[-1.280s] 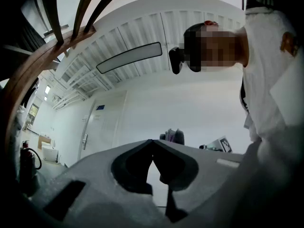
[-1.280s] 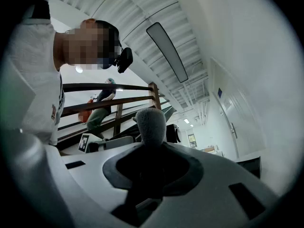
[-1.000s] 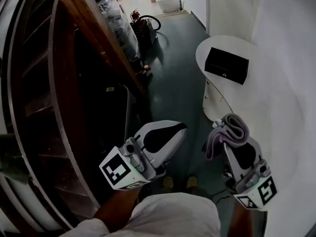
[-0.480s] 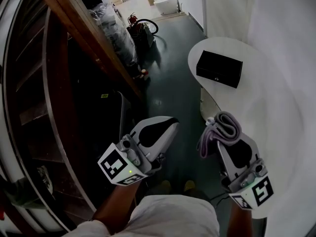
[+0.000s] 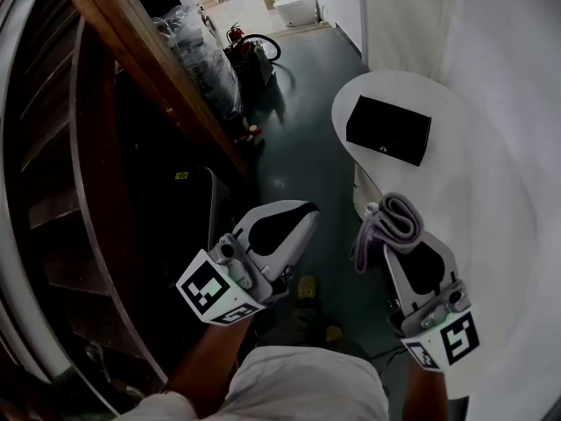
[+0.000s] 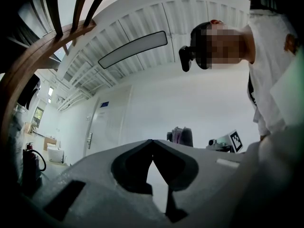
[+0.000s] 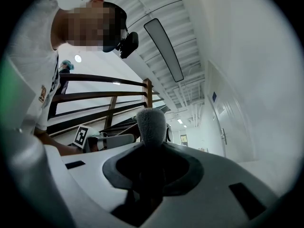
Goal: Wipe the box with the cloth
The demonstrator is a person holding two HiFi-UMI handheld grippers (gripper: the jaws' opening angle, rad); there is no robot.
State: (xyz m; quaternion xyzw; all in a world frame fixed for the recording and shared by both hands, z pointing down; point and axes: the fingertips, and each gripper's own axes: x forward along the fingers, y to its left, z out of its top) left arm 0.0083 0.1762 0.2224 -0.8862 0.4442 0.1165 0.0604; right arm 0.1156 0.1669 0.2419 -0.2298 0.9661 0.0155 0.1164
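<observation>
A black box [image 5: 388,129] lies on the white round table [image 5: 491,200] ahead of me. My right gripper [image 5: 387,221] is shut on a folded grey cloth [image 5: 391,222] that sticks out past its tips, and it hangs in the air short of the box. In the right gripper view the cloth [image 7: 151,125] stands up between the jaws. My left gripper [image 5: 308,209] is shut with nothing in it, held over the floor to the left of the table; in the left gripper view its jaws meet at the tip [image 6: 152,141].
A dark wooden stair rail [image 5: 149,68] runs along the left. A red fire extinguisher with a hose [image 5: 250,46] and wrapped bundles [image 5: 197,55] stand on the dark floor [image 5: 307,130] beyond. A white wall [image 5: 500,33] backs the table.
Both grippers have moved forward together, toward the table. The box now sits a little nearer and lower in the head view. The cloth stays gripped.
</observation>
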